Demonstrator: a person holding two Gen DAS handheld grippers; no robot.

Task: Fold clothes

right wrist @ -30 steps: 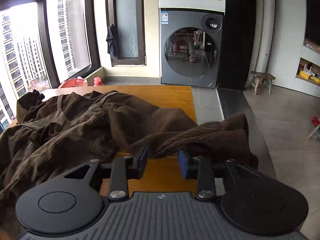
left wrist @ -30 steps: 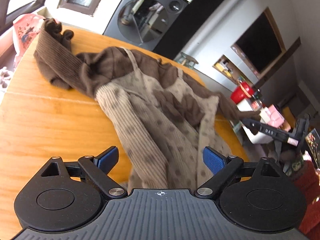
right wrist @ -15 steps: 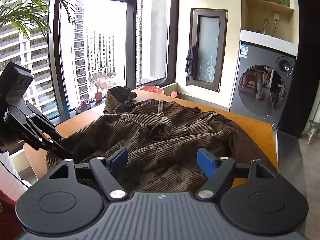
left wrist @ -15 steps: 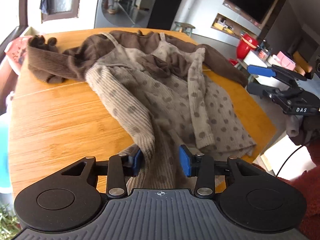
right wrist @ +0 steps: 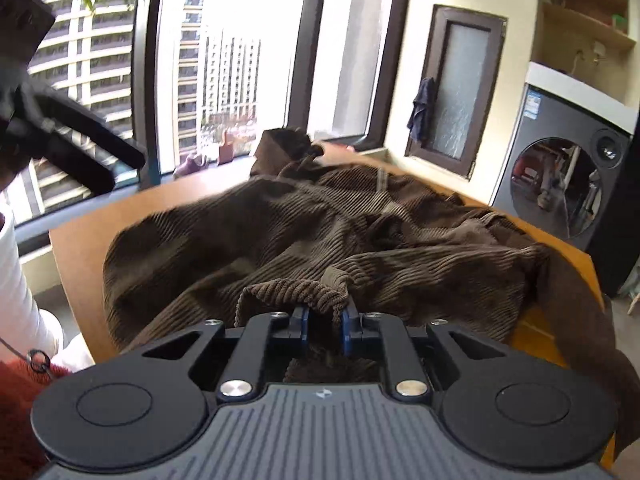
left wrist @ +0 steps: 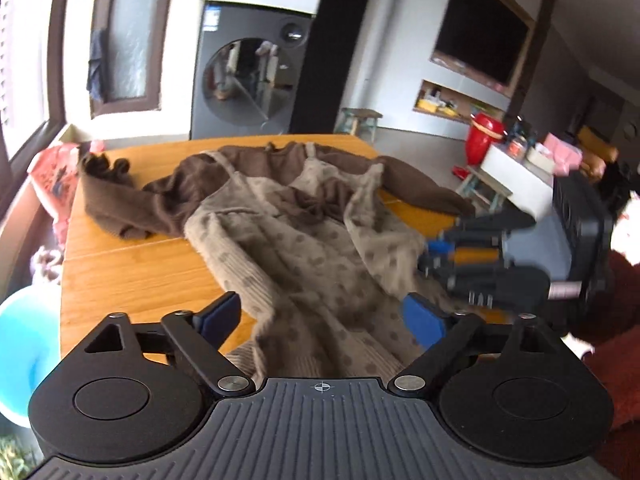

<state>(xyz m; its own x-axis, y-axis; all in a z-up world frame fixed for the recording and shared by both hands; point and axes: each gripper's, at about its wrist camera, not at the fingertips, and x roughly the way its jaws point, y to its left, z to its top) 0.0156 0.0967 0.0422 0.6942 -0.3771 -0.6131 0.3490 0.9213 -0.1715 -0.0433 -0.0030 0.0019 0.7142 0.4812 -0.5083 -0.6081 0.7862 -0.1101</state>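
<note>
Right wrist view: right gripper (right wrist: 324,326), spread half a second ago, now clamps sweater (right wrist: 320,236) hem | left gripper (left wrist: 320,316) reopened, empty over dress (left wrist: 304,252) | fold likely starting.

You are seeing brown ribbed garment (left wrist: 132,208) with beige polka-dot front (left wrist: 304,256) lying crumpled across wooden tabletop (left wrist: 132,276), one sleeve trailing left, hem bunching and lifting at near edge.
</note>
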